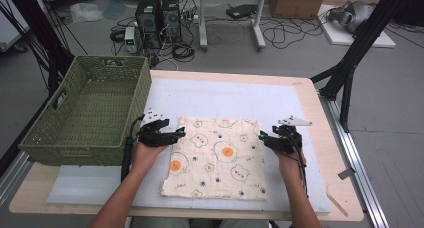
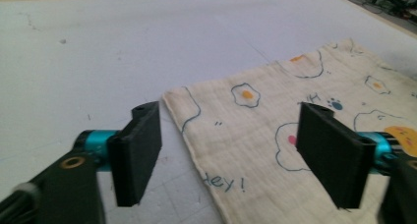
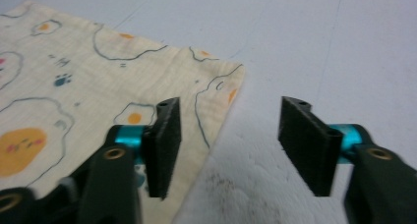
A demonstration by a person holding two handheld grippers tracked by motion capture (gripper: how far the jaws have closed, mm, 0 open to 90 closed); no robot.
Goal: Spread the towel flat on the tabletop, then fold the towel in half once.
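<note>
— Counting what on the desk?
— One cream cloth printed with fried eggs, lying flat on one pale blue mat. One green woven basket sitting at the left edge, well apart from the cloth's far corners.
— And holding what?
— Two grippers, one per hand. Left gripper hovering at the cloth's left edge near the far left corner, jaws standing wide apart, straddling that hem in the left gripper view and gripping nothing.
— Right one?
— Right gripper hanging at the cloth's right edge near the far right corner, jaws likewise spread wide, one over the fabric, the other over bare mat, clamping nothing.
— Touching the cloth?
— Cannot tell; looking just above it.
— Anything readable?
— One word, "Hey!", printed near the left hem.
</note>
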